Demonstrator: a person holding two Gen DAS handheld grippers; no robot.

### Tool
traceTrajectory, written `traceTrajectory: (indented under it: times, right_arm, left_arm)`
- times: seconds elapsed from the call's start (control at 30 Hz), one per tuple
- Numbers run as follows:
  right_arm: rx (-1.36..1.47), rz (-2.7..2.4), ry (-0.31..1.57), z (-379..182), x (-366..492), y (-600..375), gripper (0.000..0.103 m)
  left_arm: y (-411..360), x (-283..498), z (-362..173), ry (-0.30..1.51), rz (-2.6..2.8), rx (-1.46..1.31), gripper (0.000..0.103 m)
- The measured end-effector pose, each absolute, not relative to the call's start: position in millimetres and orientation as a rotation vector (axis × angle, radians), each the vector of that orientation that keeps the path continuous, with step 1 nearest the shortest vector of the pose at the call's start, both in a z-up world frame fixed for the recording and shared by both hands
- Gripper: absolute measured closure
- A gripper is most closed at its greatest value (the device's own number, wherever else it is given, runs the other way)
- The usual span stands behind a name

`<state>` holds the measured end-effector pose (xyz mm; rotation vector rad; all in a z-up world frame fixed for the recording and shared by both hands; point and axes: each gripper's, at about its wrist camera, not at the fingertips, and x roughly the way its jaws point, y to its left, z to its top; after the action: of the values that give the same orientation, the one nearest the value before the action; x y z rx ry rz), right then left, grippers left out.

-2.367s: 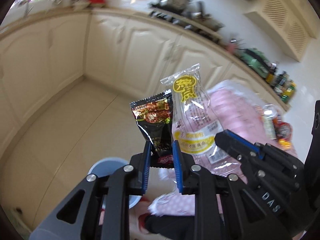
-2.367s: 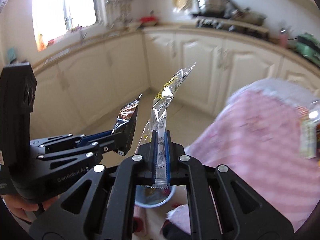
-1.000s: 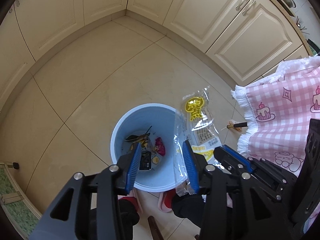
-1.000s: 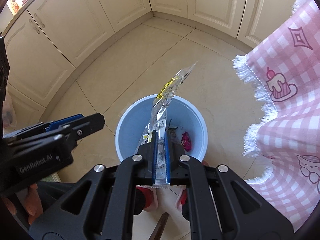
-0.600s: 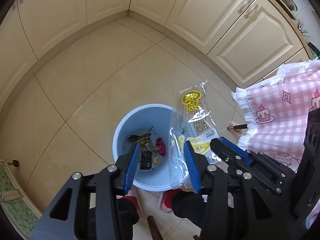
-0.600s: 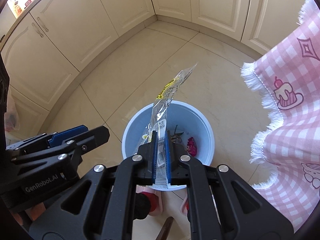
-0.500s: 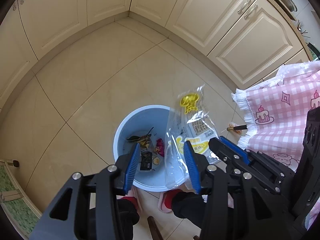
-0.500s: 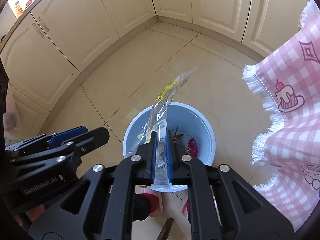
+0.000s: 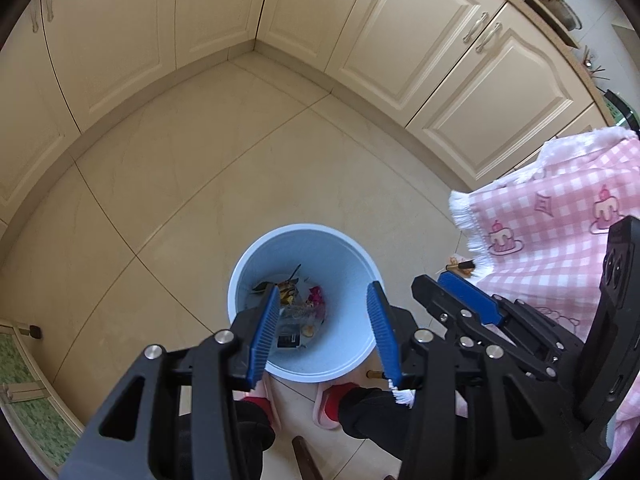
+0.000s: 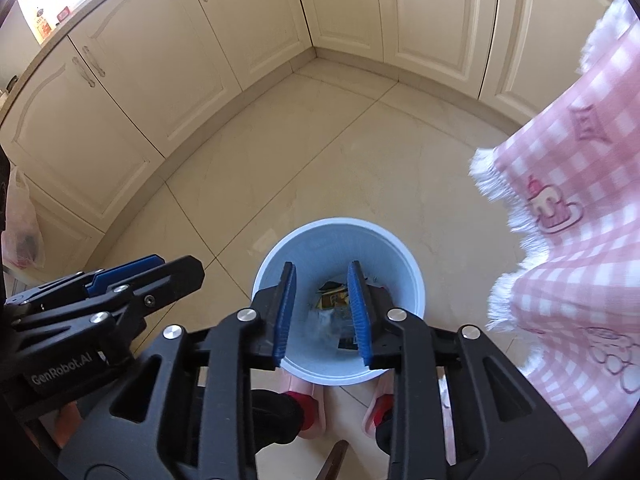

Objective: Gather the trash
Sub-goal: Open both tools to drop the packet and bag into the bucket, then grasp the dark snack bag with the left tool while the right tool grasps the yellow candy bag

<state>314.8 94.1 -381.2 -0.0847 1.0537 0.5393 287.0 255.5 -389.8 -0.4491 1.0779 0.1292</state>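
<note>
- Kitchen w/ beige tiled floor (image 9: 240,184), cream cabinets (image 9: 452,60) wrapping the corner at the back.
- Nearest, low in both views: person's feet in pink slippers (image 10: 308,404) right at the bin's near edge.
- Left gripper (image 9: 325,322) over the bin, jaws apart, nothing between the blue pads (image 9: 264,332) – just bin showing through the gap.
- Right gripper (image 10: 321,307) also above the bin; jaws have just been opening and stand apart w/ nothing in them.
- In the left wrist view, right gripper sits just beside the left one, on its right.
- Light blue bin (image 9: 356,248) on the floor directly below both grippers.
- Trash (image 9: 298,308) lies at the bin's bottom: clear wrapper, dark packet, bit of pink; can't make out more.
- Right of the bin: pink checked cloth (image 9: 560,220) w/ white fringe hanging down, cake prints on it.
- Small dark item (image 9: 462,266) on the floor near the fringe, too small to tell what.
</note>
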Motion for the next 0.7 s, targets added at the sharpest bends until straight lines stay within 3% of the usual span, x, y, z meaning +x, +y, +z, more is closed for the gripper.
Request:
traceTrajectory:
  times: [0.27, 0.33, 0.43, 0.7]
  right_arm:
    - [-0.142, 0.498, 0.891, -302.8, 285.9, 71.0, 0.073]
    - [-0.15, 0.487, 0.83, -271.6, 273.1, 59.2, 0.071]
    - [-0.152, 0.452, 0.719, -224.4, 253.1, 35.2, 0.057]
    - [-0.088, 0.26, 0.52, -130.4, 205.6, -79.5, 0.052]
  left_arm:
    - [237.8, 265.6, -322.4, 0.96, 0.114, -0.41, 0.058]
    - [228.8, 256.9, -293.9, 0.902, 0.099, -0.394, 0.058]
    - [208.5, 244.8, -249.2, 0.812, 0.065, -0.352, 0.054]
    - [106.8, 235.1, -144.6, 0.623, -0.136, -0.192, 0.049]
